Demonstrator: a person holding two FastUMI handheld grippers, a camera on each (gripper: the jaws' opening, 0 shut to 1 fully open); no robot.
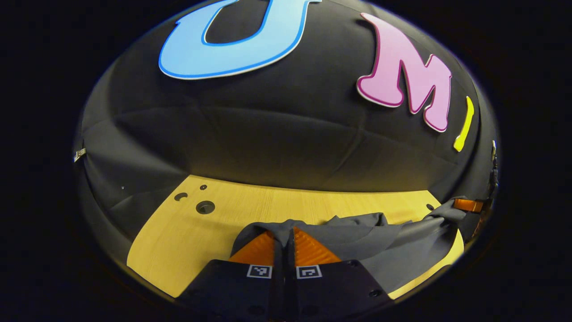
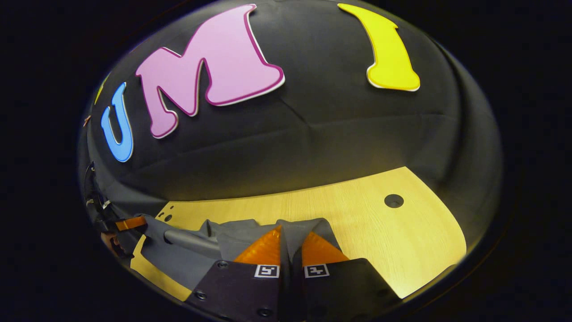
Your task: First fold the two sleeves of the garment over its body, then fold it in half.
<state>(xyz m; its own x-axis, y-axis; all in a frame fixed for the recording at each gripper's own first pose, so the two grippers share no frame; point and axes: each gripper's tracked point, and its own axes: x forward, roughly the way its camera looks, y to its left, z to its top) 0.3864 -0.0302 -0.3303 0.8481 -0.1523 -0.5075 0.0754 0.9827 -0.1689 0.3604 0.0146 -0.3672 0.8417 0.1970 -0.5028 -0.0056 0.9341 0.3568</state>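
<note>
- Grey cloth is the story right now: the garment (image 1: pixel 384 243) hangs bunched and lifted between the two grippers, over a pale wooden table (image 1: pixel 187 237).
- Left gripper view: the left gripper (image 1: pixel 284 232) sits at 6 o'clock, its two fingers pressed together with a fold of the garment pinched between them and draped over their tips.
- From that pinch the fabric runs out toward 3 o'clock as a taut, wrinkled band, with a looser sheet sagging below it down to the table edge.
- At 3 o'clock in that same view, the right gripper (image 1: pixel 464 205) shows small and far off, with the far end of the band bunched against it.
- Round holes (image 1: pixel 205 207) dot the tabletop at about 9 o'clock of the left gripper.
- Right gripper view: the right gripper (image 2: pixel 291 230) at 6 o'clock is also clamped tight on the garment (image 2: pixel 192 248), cloth wedged in the narrow seam between its fingers.
- The fabric stretches off toward 9 o'clock, with a rolled ridge along it, and reaches the left gripper (image 2: pixel 132 222) at the far edge.
- One dark round hole (image 2: pixel 393 201) sits in the table (image 2: pixel 402 250) at 2 o'clock of the right gripper.
</note>
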